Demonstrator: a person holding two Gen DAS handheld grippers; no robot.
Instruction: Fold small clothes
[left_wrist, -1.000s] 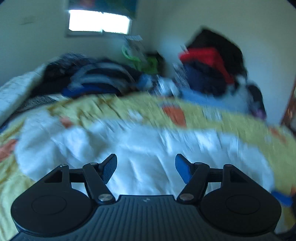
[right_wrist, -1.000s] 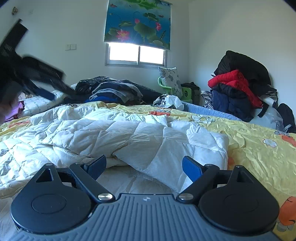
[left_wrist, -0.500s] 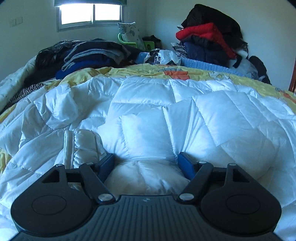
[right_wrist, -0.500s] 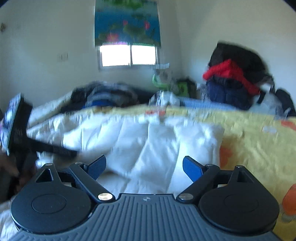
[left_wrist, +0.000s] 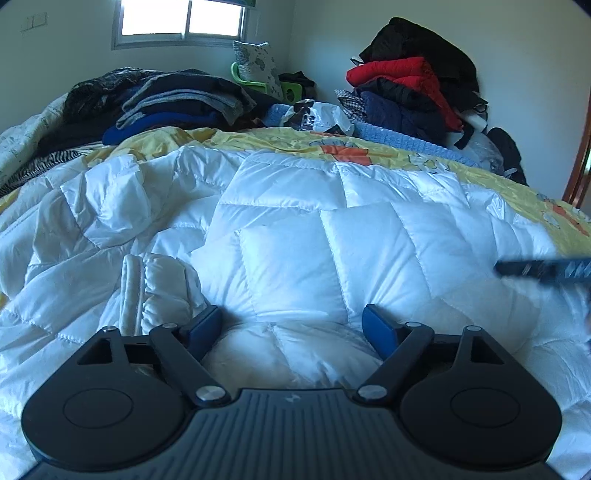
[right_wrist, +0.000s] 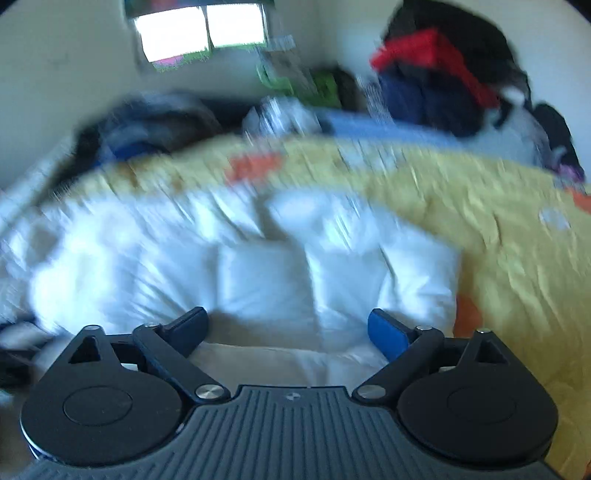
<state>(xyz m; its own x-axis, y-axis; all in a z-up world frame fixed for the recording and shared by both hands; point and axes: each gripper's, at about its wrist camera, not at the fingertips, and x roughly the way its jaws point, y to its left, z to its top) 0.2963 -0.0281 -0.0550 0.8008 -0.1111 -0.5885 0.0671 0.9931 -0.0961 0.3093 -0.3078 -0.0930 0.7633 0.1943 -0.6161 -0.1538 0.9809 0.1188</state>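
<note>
A white quilted puffer garment (left_wrist: 314, 229) lies spread and partly folded on the bed. My left gripper (left_wrist: 291, 328) is open, low over the garment's near part, with a bulge of white fabric between its blue fingers. My right gripper (right_wrist: 288, 328) is open over the garment's right end (right_wrist: 295, 273); that view is blurred by motion. A blurred dark blue part of the right gripper (left_wrist: 543, 269) shows at the right edge of the left wrist view.
The bed has a yellow cartoon-print sheet (left_wrist: 388, 147). Piles of dark clothes (left_wrist: 173, 99) lie at the back left. A heap of red, black and navy jackets (left_wrist: 410, 88) stands at the back right. A window (left_wrist: 181, 18) is behind.
My left gripper came down onto the white garment and now holds nearly still. My right gripper has dropped lower and closer to the garment's right end and is still moving.
</note>
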